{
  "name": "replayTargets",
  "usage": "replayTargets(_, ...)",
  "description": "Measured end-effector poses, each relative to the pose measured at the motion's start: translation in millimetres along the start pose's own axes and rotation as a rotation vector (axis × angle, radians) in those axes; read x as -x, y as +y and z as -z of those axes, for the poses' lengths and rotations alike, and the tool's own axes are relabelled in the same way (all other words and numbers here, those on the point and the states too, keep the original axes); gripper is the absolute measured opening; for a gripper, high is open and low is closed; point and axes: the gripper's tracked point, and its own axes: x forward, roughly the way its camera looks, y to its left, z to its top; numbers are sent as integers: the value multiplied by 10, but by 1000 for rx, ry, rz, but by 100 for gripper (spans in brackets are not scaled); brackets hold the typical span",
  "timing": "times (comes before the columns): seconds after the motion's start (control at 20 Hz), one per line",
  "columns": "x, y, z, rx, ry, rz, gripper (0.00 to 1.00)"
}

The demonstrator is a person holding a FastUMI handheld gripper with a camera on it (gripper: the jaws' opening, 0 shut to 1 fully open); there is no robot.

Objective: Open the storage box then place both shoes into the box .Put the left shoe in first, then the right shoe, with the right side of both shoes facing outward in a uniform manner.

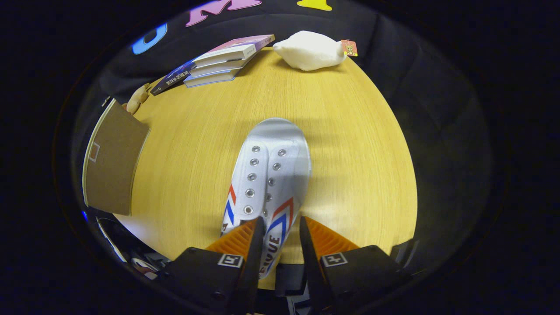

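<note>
A white canvas shoe (267, 175) with red and blue chevrons and metal eyelets points its toe away from me over the round wooden table (350, 131). My gripper (282, 234) is shut on the shoe's heel end. One finger sits on the inner side of the shoe's side wall and the other on the outer side. The shoe seems to be raised a little off the table, with a shadow to its right. To the left of the shoe, at the table's edge, stands the brown cardboard storage box (111, 162). I see a flat panel of it, and its inside is hidden.
A stack of books (218, 61) lies at the far left of the table. A white plush duck (310, 50) rests at the far edge. A small tan toy (138, 98) sits just beyond the box. Bare wood stretches ahead and right of the shoe.
</note>
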Motion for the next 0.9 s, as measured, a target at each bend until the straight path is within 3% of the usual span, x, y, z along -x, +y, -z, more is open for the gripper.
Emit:
replayTargets(0.05, -7, -1, -1, -11, 0, 0, 42)
replayTargets(0.4, -18, -27, 5, -55, 55, -19, 38)
replayTargets(0.65, 3, -40, 21, -151, 27, 11, 10)
replayTargets(0.9, 199, 75, -45, -322, 18, -21, 7)
